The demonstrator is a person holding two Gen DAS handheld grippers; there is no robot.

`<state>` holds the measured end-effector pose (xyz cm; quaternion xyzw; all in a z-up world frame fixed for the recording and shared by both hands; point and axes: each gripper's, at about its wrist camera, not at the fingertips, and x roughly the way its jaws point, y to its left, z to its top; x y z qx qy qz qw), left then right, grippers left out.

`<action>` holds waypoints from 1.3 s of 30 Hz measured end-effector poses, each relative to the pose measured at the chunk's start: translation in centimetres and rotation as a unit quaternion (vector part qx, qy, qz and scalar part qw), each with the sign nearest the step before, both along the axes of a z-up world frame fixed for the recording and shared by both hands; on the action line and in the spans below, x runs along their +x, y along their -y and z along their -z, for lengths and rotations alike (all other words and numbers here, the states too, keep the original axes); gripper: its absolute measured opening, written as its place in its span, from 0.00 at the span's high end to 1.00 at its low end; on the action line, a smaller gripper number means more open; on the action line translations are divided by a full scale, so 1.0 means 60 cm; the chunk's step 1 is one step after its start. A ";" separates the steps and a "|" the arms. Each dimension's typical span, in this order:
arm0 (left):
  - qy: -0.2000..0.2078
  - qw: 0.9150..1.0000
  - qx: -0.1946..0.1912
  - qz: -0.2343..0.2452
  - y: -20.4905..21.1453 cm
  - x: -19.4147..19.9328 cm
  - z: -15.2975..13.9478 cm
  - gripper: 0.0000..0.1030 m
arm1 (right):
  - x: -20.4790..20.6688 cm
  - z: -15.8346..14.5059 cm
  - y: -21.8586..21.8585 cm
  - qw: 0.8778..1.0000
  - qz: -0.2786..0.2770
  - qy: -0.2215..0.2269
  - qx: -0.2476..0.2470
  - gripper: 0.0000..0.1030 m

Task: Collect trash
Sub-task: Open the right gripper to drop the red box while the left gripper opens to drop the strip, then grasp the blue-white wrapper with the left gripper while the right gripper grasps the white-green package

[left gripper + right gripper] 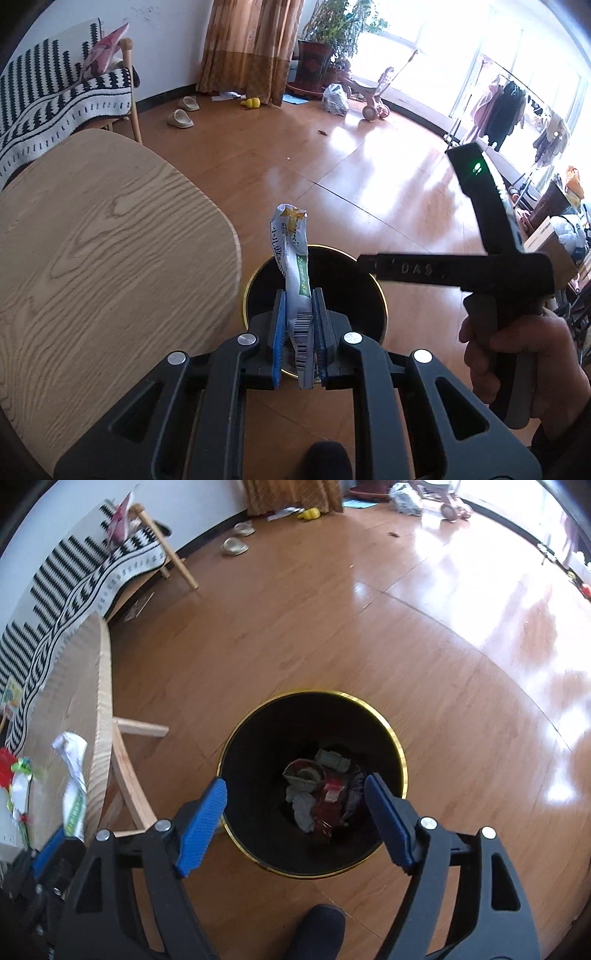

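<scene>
My left gripper (300,295) is shut on a white and green wrapper (293,258) that stands upright between its blue pads, above the near rim of a black bin with a gold rim (384,306). In the right wrist view the same wrapper (74,786) and left gripper show at the far left, beside the table edge. My right gripper (295,786) is open and empty, held directly over the bin (402,771). Several crumpled wrappers (321,790) lie at the bin's bottom. The right gripper's body (491,266) shows in the left wrist view at the right, held by a hand.
A light wooden table (92,258) stands left of the bin, with more trash (14,779) on it. A bench with a striped blanket (55,92) stands behind. Slippers (181,118), a plant pot (314,62) and a tricycle (373,99) sit far off on the wood floor.
</scene>
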<state>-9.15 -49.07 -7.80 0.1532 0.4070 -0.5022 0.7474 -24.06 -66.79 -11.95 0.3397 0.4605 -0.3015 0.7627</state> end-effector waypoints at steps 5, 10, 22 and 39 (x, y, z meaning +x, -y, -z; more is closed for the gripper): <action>-0.014 1.000 0.002 0.025 0.029 -0.019 0.022 0.87 | -0.034 -0.023 0.016 0.999 0.034 0.025 -0.007 0.24; -0.019 0.999 0.007 0.047 0.061 -0.036 0.044 0.87 | -0.060 -0.045 0.023 0.997 0.054 0.044 -0.018 0.23; -0.014 1.000 -0.007 0.024 0.035 -0.013 0.027 0.27 | -0.057 -0.061 0.013 0.997 0.045 0.054 -0.021 0.23; 0.057 0.975 -0.011 -0.215 -0.374 0.218 -0.105 0.12 | 0.288 -0.140 -0.309 0.980 -0.180 0.074 -0.049 0.20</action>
